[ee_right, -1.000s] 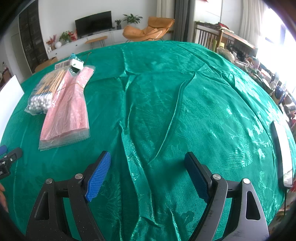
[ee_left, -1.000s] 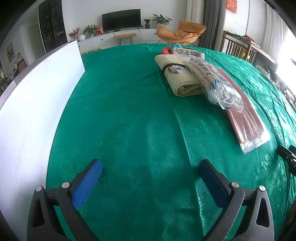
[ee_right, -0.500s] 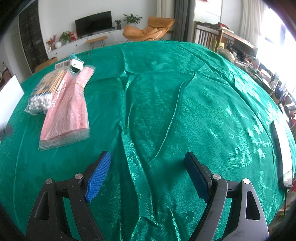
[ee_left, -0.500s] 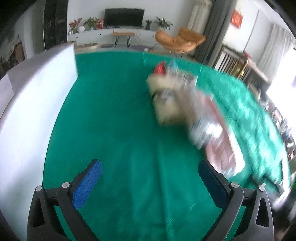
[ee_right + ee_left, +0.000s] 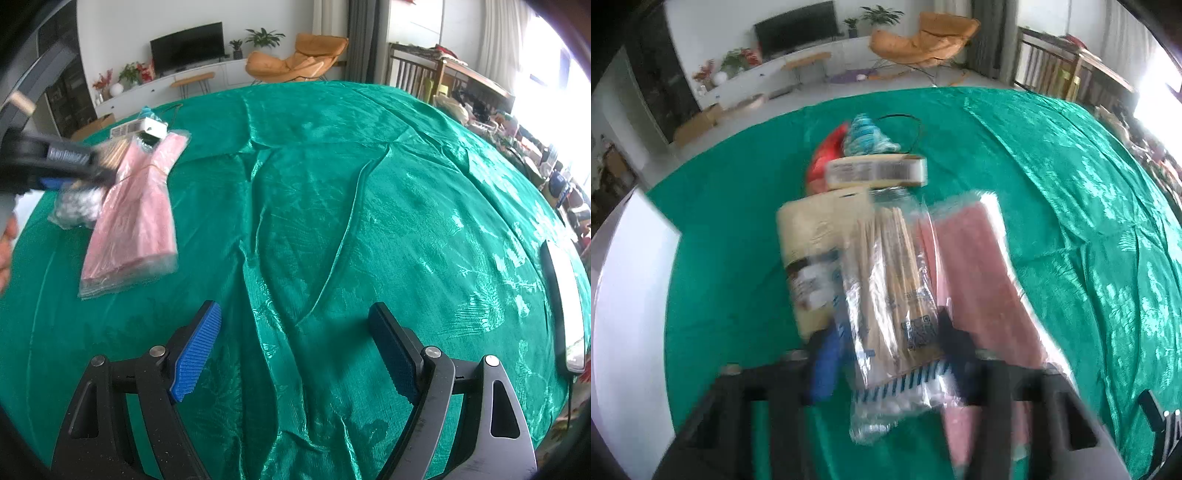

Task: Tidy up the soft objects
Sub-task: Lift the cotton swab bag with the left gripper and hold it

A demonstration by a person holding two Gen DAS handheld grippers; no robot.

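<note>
On the green tablecloth point(image 5: 1071, 221) a small pile lies close in front of the left wrist view. My left gripper point(image 5: 886, 336) is shut on a clear bag of cotton swabs point(image 5: 897, 291), its blue pad point(image 5: 825, 358) pressed against the bag's left side. Under the bag lie a beige folded package point(image 5: 812, 236) on the left and a pink packet in clear wrap point(image 5: 971, 266) on the right. The right wrist view shows the left gripper point(image 5: 74, 173) at the swab bag point(image 5: 77, 206), beside the pink packet point(image 5: 136, 210). My right gripper point(image 5: 295, 343) hangs open over bare cloth.
Behind the pile lie a labelled white box point(image 5: 879, 170), a red item point(image 5: 823, 158) and a teal item point(image 5: 868, 136). A white board point(image 5: 628, 314) stands along the left. A flat dark device point(image 5: 561, 306) lies at the table's right edge.
My left gripper has moved over to the pile and gone from wide open to shut on the bag of cotton swabs. The right gripper has stayed still and open.
</note>
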